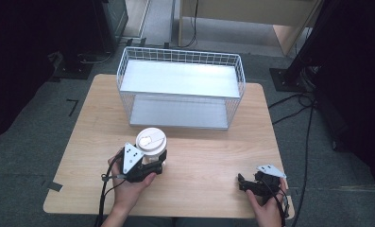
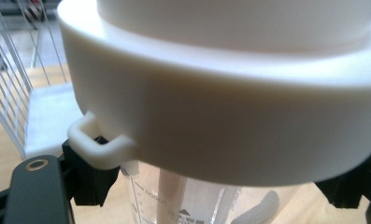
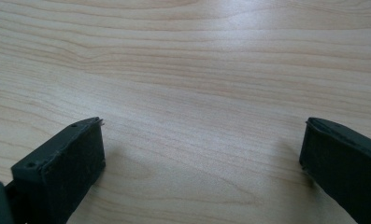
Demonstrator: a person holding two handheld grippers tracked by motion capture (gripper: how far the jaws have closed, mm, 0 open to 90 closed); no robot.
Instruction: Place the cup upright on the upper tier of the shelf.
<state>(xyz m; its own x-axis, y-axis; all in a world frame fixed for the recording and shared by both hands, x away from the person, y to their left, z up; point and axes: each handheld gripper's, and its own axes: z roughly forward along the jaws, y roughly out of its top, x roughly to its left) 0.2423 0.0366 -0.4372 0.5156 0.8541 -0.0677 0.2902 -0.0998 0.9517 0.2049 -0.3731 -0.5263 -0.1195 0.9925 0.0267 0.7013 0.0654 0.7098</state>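
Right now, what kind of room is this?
Probably a lab or workroom set up for recording: a small wooden table on grey carpet, cables trailing across the floor, and dark equipment stands around it.

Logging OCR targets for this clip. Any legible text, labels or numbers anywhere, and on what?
None reads cleanly.
Clear cup under the white lid, held by the left gripper: printed measuring scale with a figure beside it, too blurred to quote.
Wire basket, table, right gripper: no text.
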